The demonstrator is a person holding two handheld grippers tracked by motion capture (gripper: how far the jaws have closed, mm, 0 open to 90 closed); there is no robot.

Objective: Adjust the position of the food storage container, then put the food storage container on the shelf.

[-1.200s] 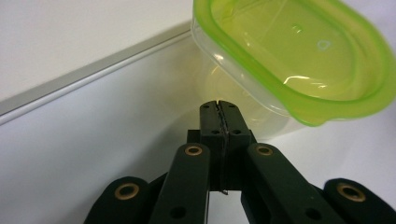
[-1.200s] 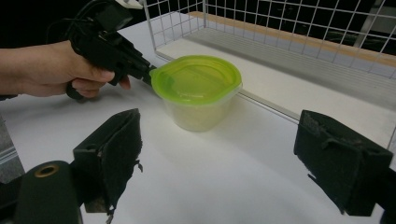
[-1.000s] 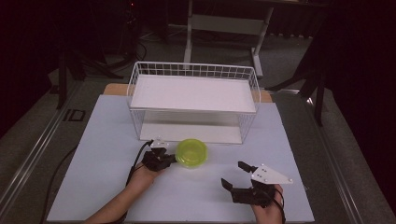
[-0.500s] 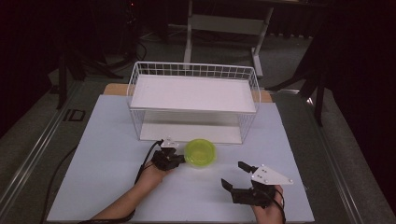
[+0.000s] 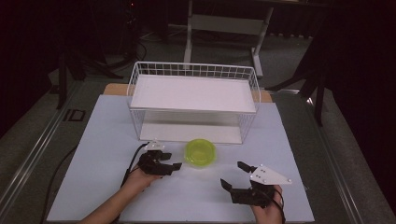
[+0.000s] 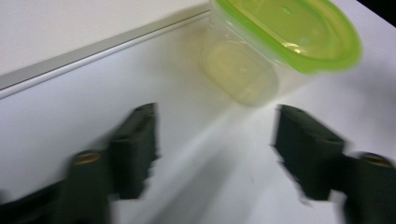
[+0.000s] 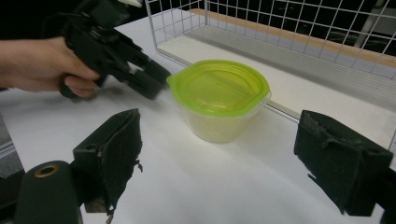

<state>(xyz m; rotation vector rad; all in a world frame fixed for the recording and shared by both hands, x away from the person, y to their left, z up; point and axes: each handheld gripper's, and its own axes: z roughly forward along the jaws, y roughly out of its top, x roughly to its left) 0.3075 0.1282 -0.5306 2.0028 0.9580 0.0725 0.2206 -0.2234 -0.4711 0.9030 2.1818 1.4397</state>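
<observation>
Hovering with 2 tools gaping, left tool (image 5: 173, 166) just beside the lidded tub (image 5: 200, 152), right tool (image 5: 232, 175) waiting apart, probably lining up a grasp.

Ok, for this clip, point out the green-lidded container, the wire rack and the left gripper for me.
green-lidded container (image 7: 218, 88): right gripper view, middle of its green lid.
wire rack (image 5: 194, 70): high view, back rim of the white wire frame.
left gripper (image 5: 175, 166): high view, midway between its open fingertips, just left of the container.

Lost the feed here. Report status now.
Left gripper open beside green-lidded container, not touching. Right gripper open, apart. Wire rack behind container.
</observation>
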